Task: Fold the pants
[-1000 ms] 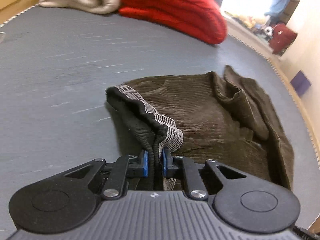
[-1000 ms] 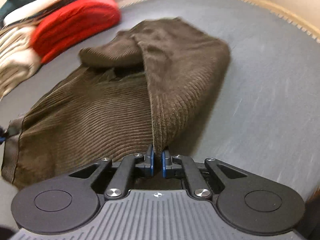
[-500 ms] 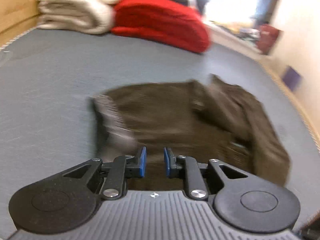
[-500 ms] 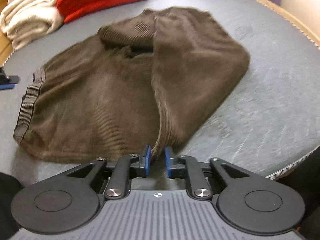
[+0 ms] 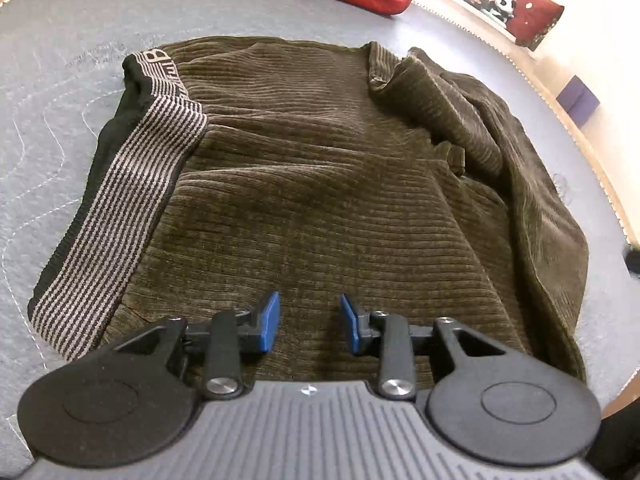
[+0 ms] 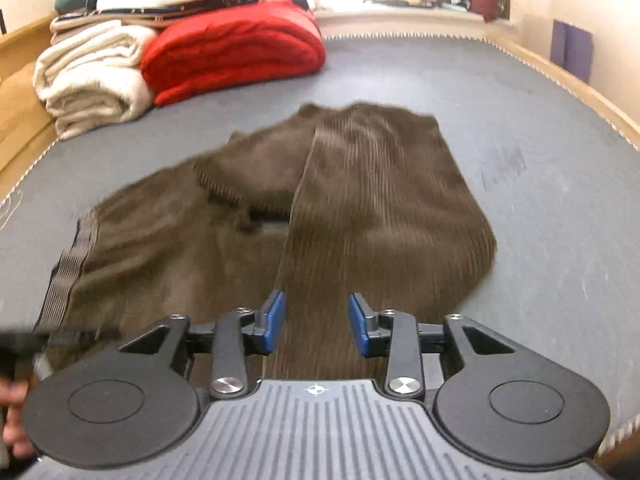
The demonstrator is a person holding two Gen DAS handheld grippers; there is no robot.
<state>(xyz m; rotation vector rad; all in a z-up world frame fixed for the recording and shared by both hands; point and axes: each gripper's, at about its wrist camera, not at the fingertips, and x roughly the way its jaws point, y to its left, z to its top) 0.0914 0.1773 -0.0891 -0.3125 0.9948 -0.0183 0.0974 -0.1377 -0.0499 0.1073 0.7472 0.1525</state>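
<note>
The pants (image 5: 320,184) lie half-folded on the grey surface (image 6: 500,92), near the red stack (image 6: 236,56). Both the left gripper (image 5: 307,328) and right gripper (image 6: 316,324) have just been opening, jaws apart and empty above the cloth. Next, I judge, a fresh grip for another fold.

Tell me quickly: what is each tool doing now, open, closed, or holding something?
Left tool: open, just been opening, pants released, nothing pinched.
Right tool: open, just been opening, holds nothing.
</note>
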